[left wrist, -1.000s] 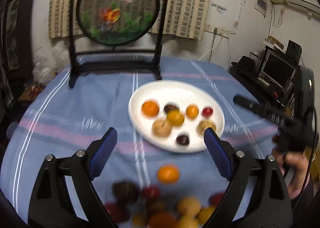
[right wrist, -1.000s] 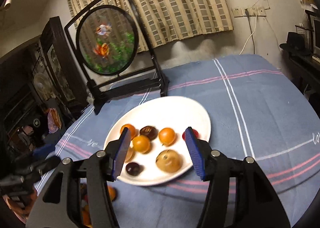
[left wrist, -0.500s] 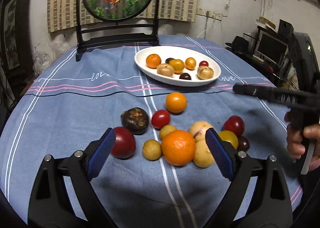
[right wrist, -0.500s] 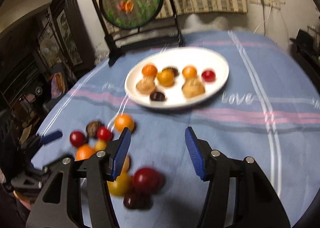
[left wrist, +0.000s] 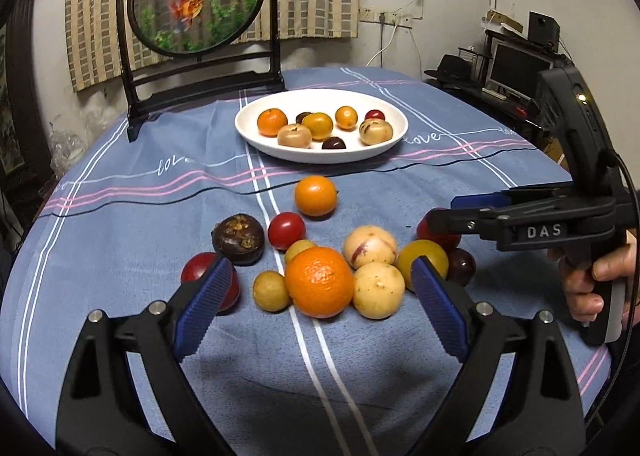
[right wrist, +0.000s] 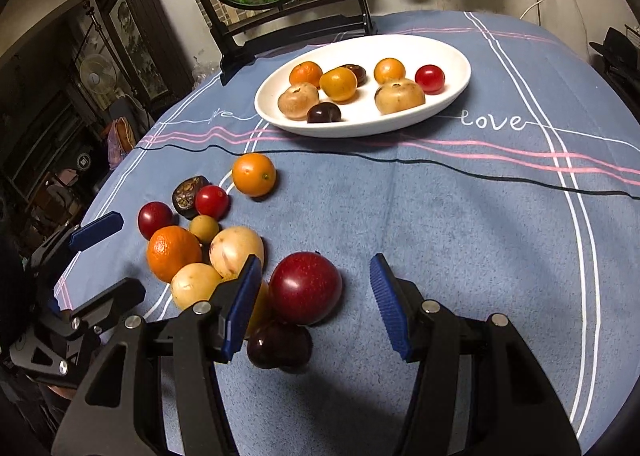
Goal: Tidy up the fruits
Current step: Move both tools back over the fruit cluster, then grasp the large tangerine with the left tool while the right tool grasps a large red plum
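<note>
Right wrist: right gripper spread around red plum; left gripper spread.

"DAS" stood in white capitals on right gripper body. "love" was embroidered in white script on blue tablecloth, beyond fingers, beside white plate.

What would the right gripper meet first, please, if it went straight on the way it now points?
Probably the large dark red round fruit, lying just ahead of the open right gripper, nearer its left finger; depth is uncertain.
</note>
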